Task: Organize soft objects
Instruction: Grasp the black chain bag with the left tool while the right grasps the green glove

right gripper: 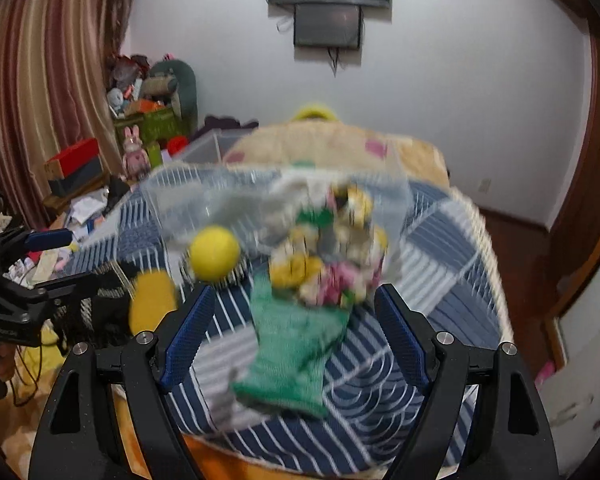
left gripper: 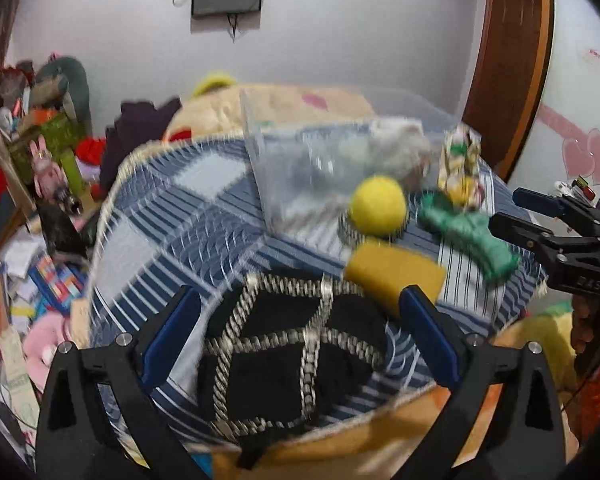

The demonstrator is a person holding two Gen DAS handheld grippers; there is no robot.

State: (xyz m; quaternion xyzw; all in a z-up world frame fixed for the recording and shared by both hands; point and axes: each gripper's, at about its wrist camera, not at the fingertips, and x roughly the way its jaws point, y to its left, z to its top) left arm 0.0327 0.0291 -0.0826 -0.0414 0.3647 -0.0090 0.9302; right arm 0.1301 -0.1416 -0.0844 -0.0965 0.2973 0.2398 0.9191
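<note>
On a blue striped cushion (left gripper: 172, 216) lie a black cloth with silver trim (left gripper: 288, 360), a yellow sponge (left gripper: 396, 272), a yellow ball (left gripper: 378, 205), a green knitted sock (left gripper: 468, 232) and a floral cloth bundle (left gripper: 460, 164). A clear plastic bin (left gripper: 300, 172) stands behind them with a white fluffy thing (left gripper: 396, 146) inside. My left gripper (left gripper: 300, 328) is open over the black cloth. My right gripper (right gripper: 296, 328) is open around the green sock (right gripper: 296, 352), below the floral bundle (right gripper: 332, 256). The ball (right gripper: 214, 254) and sponge (right gripper: 152, 304) sit to its left.
A beige pillow (right gripper: 320, 148) lies behind the bin. Cluttered toys, boxes and papers (left gripper: 40, 184) fill the left side by the curtain (right gripper: 40, 80). A wooden door frame (left gripper: 508, 60) stands at right. A screen (right gripper: 328, 24) hangs on the far wall.
</note>
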